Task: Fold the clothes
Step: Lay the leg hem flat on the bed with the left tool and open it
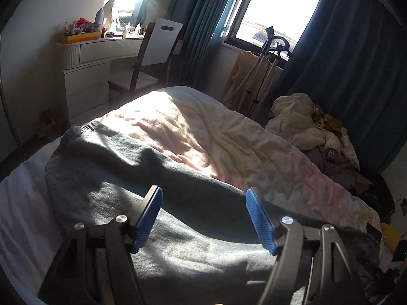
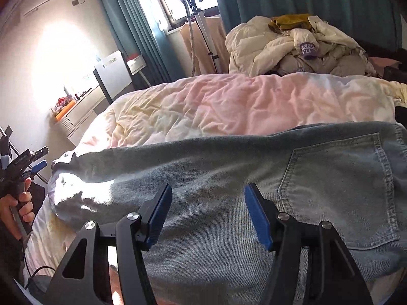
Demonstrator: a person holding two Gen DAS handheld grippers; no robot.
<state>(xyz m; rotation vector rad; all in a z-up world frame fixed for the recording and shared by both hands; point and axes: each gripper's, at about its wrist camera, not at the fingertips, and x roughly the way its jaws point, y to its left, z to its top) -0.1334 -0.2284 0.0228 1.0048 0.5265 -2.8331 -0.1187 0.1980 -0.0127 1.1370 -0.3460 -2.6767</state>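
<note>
A pair of light blue jeans (image 2: 229, 167) lies flat across the near side of the bed, back pocket (image 2: 338, 188) up at the right, leg end at the left. In the left wrist view the jeans (image 1: 122, 178) look dark in shadow, hem at the far left. My left gripper (image 1: 203, 198) is open and empty, hovering just over the leg part. My right gripper (image 2: 207, 198) is open and empty over the seat part beside the pocket. The left gripper also shows in the right wrist view (image 2: 38, 160), held in a hand at the far left.
The bed has a rumpled pink and cream duvet (image 2: 229, 101). A heap of other clothes (image 2: 292, 45) lies at the far right of the bed. A garment steamer stand (image 1: 269, 58), a chair (image 1: 155, 48), a dressing table (image 1: 86, 53) and teal curtains (image 1: 343, 58) stand beyond the bed.
</note>
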